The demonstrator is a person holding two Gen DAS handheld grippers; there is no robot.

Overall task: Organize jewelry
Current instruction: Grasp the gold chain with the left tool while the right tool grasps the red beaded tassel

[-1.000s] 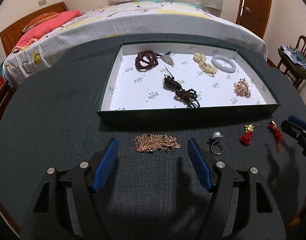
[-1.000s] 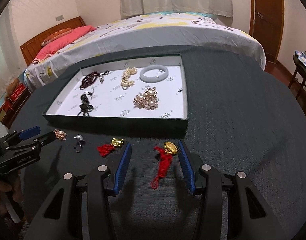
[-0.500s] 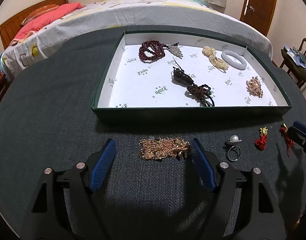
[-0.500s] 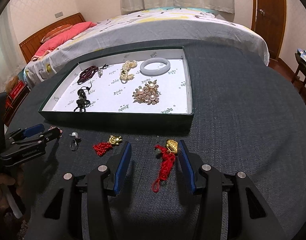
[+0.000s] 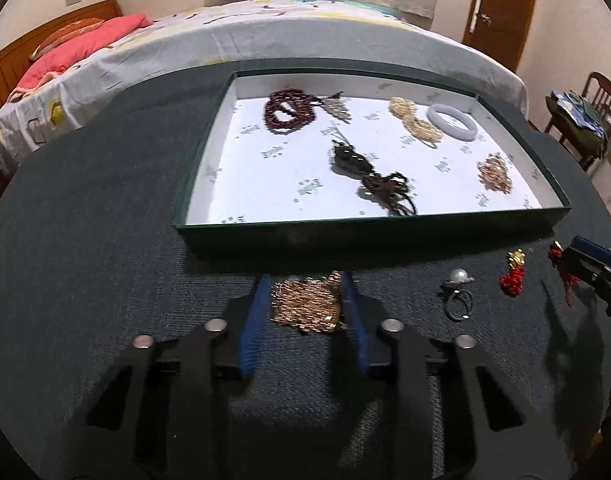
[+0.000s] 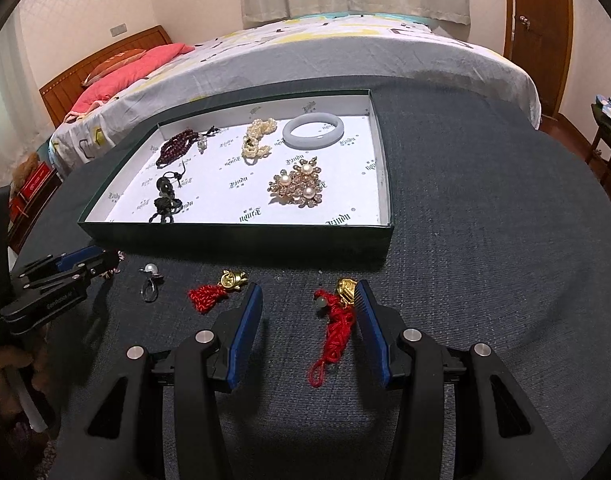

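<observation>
My left gripper [image 5: 305, 280] is shut on a gold chain necklace [image 5: 305, 304] lying on the dark table in front of the green tray [image 5: 369, 232]. My right gripper [image 6: 309, 292] is open; a red tassel charm with a gold piece [image 6: 339, 316] lies between its fingers, against the right one. A second red tassel charm [image 6: 215, 290] and a pearl ring [image 6: 150, 280] lie to its left. The tray [image 6: 233, 236] holds several pieces: dark red beads, a black cord pendant, a pearl strand, a white bangle and a pearl brooch.
The tray's front wall stands just beyond both grippers. A bed lies behind the table, a door at the back right, and a chair with clothes [image 5: 585, 120] at the right. The left gripper shows at the left edge of the right wrist view [image 6: 65, 268].
My left gripper has moved forward and closed its fingers on the gold chain, bunching it up. My right gripper has edged forward around the red tassel charm and stayed open.
</observation>
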